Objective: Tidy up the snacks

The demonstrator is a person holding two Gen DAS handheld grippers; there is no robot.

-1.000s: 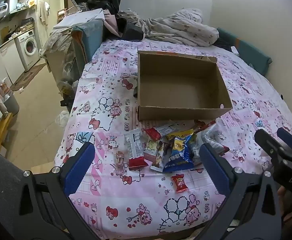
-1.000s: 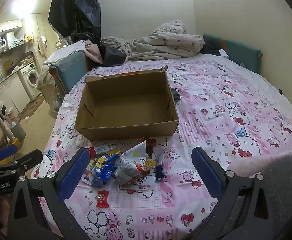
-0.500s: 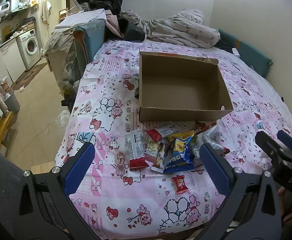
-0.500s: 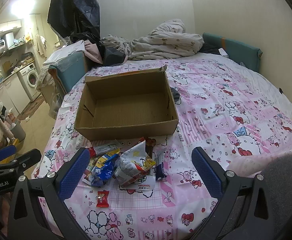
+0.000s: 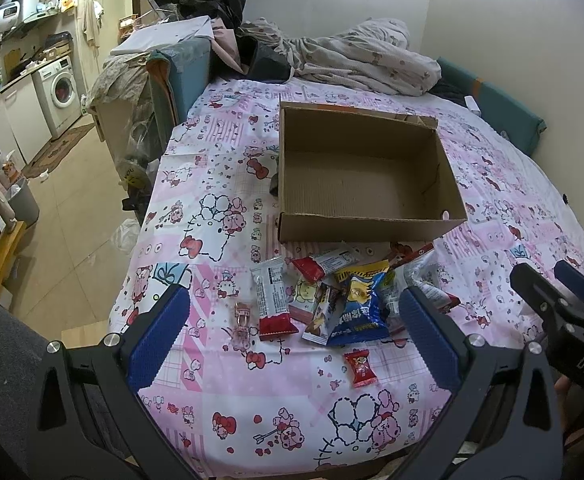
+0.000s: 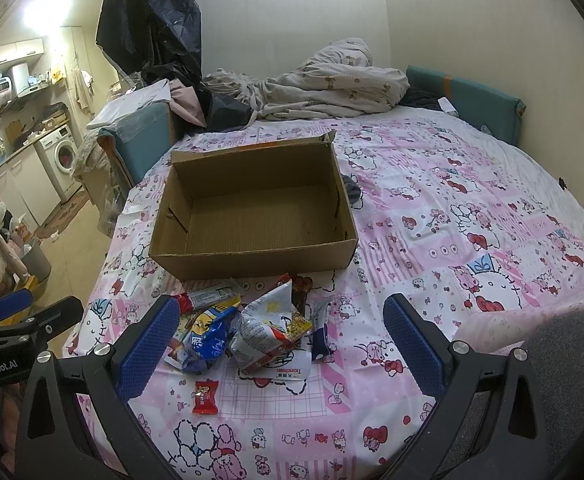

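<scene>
An empty open cardboard box (image 5: 364,178) (image 6: 252,216) sits on the pink patterned bed. A pile of several snack packets lies just in front of it: a white and red packet (image 5: 273,300), a blue chip bag (image 5: 358,308) (image 6: 208,336), a silver bag (image 6: 268,328), and a small red candy (image 5: 359,368) (image 6: 205,397) nearest me. My left gripper (image 5: 292,336) is open and empty, held above the packets. My right gripper (image 6: 278,344) is open and empty, also above the pile; it shows at the right edge of the left wrist view (image 5: 556,284).
A crumpled blanket (image 5: 356,56) and clothes lie at the bed's far end. A teal headboard cushion (image 6: 468,100) runs along the right wall. The bed's left edge drops to the floor (image 5: 68,216), with a washing machine (image 5: 62,88) and a bin (image 5: 24,200) beyond.
Both views have shifted only slightly; the left gripper has edged a little forward. Nothing on the bed has moved, and both grippers stay open.
</scene>
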